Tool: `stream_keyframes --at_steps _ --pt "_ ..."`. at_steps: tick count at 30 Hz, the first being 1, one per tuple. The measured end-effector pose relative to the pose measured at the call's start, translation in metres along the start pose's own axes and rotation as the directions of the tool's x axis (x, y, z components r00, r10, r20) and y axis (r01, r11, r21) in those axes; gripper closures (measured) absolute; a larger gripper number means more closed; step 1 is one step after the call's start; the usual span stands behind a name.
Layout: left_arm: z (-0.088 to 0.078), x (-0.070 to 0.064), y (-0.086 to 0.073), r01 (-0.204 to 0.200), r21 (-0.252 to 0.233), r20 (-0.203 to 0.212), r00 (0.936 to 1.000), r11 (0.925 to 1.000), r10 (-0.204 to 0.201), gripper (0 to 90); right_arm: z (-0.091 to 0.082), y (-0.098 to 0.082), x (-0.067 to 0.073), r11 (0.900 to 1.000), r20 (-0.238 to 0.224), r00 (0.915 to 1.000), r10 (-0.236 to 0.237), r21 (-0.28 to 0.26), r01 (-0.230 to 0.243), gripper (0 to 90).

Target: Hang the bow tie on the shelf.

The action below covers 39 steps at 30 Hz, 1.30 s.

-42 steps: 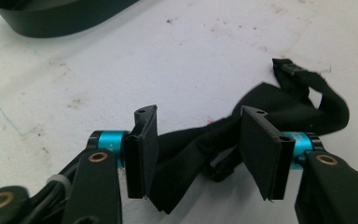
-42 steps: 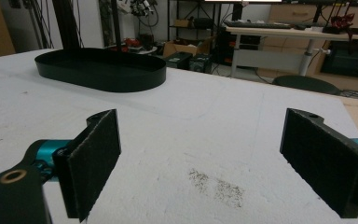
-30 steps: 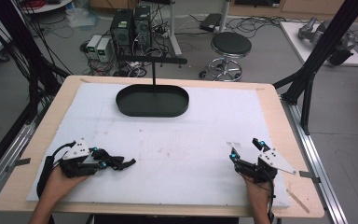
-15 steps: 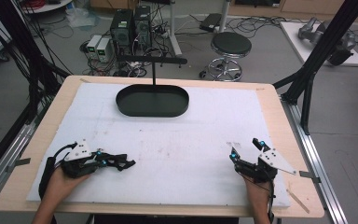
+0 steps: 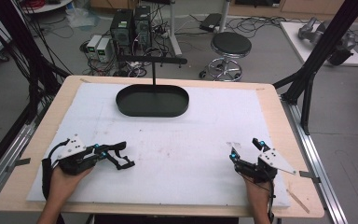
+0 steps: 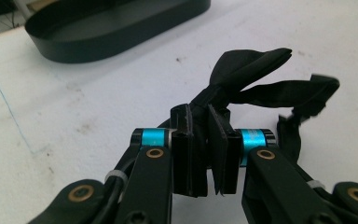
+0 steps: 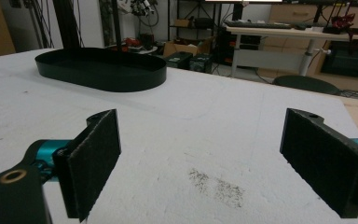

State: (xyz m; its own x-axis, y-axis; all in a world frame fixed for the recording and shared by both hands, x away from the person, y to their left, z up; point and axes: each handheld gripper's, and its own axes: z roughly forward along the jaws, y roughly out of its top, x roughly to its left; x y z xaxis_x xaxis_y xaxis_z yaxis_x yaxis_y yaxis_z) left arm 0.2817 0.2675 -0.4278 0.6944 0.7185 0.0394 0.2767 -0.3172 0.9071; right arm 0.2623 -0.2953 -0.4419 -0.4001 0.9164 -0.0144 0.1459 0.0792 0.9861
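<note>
Left hand-held gripper (image 5: 121, 157) low at near-left, lying level, pointing toward middle; jaws have just been closing, now pinched on black strap (image 6: 261, 88), pads pressing its bunched end. Left hand wraps gripper body from behind. Right hand-held gripper (image 5: 244, 148) at near-right, pointing forward; jaws spread wide, nothing between pads.

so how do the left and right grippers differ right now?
Left gripper has its jaws closed on a black strap, having just closed on it; right gripper has its jaws wide apart with nothing between them. In the high view the left gripper lies pointing sideways across the white mat, the right gripper points up toward the black oval tray. Both sit low at the near edge, each in a hand.
</note>
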Motion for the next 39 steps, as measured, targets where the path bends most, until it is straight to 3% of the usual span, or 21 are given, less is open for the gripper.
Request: stream_keyframes --at_steps 4,10,11,20,26,35,39 --pt "-0.001 -0.001 0.006 -0.011 -0.003 -0.018 0.9998 0.9999 0.011 79.6 0.0 0.0 0.0 1.0 0.001 1.0 -0.008 -0.002 0.008 11.5" --pt "-0.002 -0.001 0.023 -0.023 -0.036 -0.081 0.9965 0.9991 0.02 79.7 0.0 0.0 0.0 1.0 0.003 1.0 -0.004 0.001 0.004 11.5" --pt "0.0 0.0 0.028 -0.029 -0.038 -0.11 0.9936 0.9988 0.025 79.8 0.0 0.0 0.0 1.0 0.004 1.0 -0.003 0.001 0.003 11.5" --pt "0.01 0.01 0.045 -0.05 -0.098 -0.188 0.9817 0.9939 0.03 80.0 0.0 0.0 0.0 1.0 0.002 1.0 0.004 0.003 -0.004 11.5" --pt "0.017 0.017 0.056 -0.059 -0.113 -0.203 0.9786 0.9919 0.035 80.0 0.0 0.0 0.0 1.0 0.004 1.0 0.003 0.004 -0.003 11.5" --pt "0.023 0.035 0.079 -0.052 -0.162 -0.18 0.9835 0.9855 0.022 80.0 0.001 0.0 0.0 1.0 0.006 1.0 -0.002 0.001 0.002 11.5" --pt "0.026 0.04 0.088 -0.058 -0.168 -0.187 0.9821 0.9842 0.026 80.0 0.001 0.0 0.0 1.0 0.005 1.0 0.0 0.004 0.0 11.5"
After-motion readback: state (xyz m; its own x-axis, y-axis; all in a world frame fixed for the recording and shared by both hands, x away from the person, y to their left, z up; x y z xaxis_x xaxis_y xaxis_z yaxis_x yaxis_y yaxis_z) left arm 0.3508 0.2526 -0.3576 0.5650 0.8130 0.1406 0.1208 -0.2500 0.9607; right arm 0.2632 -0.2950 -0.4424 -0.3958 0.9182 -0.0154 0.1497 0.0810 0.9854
